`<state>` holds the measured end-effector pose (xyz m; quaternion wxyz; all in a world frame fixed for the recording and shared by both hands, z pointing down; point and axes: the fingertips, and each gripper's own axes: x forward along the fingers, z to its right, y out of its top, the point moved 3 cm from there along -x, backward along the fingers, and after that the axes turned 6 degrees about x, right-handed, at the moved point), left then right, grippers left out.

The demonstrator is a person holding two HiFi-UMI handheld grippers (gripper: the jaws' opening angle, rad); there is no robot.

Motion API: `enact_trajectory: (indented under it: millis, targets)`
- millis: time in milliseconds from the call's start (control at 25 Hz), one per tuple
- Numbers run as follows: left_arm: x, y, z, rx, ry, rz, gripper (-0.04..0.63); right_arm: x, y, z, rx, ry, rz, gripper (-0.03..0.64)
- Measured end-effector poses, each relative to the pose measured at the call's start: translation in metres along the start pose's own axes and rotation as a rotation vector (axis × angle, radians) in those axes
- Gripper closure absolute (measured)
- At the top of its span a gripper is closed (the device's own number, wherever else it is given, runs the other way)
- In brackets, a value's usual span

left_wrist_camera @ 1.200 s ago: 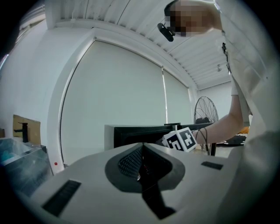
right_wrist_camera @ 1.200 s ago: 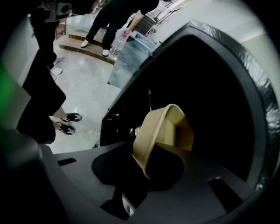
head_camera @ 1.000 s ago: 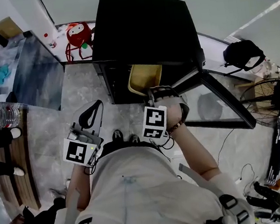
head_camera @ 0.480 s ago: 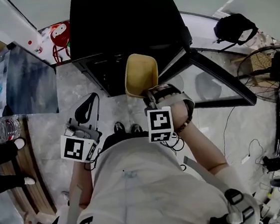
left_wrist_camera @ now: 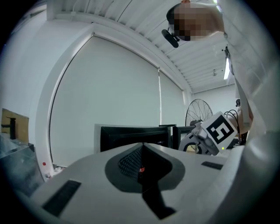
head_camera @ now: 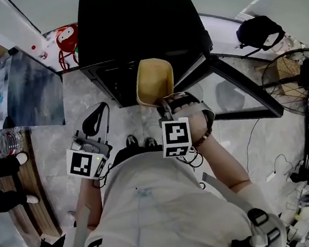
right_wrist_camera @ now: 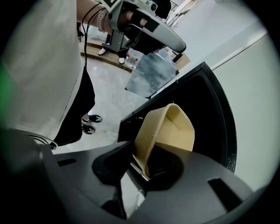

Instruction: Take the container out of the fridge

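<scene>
My right gripper [head_camera: 162, 105] [right_wrist_camera: 139, 162] is shut on the rim of a pale yellow container [head_camera: 153, 81] [right_wrist_camera: 166, 129]. It holds the container tilted in the air just in front of the small black fridge [head_camera: 132, 28] [right_wrist_camera: 205, 109], clear of its dark opening. The fridge's glass door [head_camera: 239, 91] stands swung open to the right. My left gripper [head_camera: 96, 121] [left_wrist_camera: 141, 168] hangs lower at the left, jaws shut with nothing between them, pointing toward the fridge.
A glass-topped cabinet [head_camera: 20, 91] stands left of the fridge, with a red toy [head_camera: 66, 39] behind it. A floor fan [head_camera: 296, 79] and a black bag [head_camera: 257, 31] are at the right. Cables lie on the tiled floor.
The container has come out of the fridge opening and risen in front of it, still in my right gripper. The left gripper has barely moved.
</scene>
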<state>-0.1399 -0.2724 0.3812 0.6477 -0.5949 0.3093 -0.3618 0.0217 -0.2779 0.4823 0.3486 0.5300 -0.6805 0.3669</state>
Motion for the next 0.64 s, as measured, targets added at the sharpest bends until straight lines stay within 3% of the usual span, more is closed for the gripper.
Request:
enact_trajectory:
  millis: [640]
  targets:
    - [-0.008,-0.001,-0.011,0.001,0.029,-0.002,0.586,-0.002,0.002,0.007,0.025,-0.006,0.009,0.523]
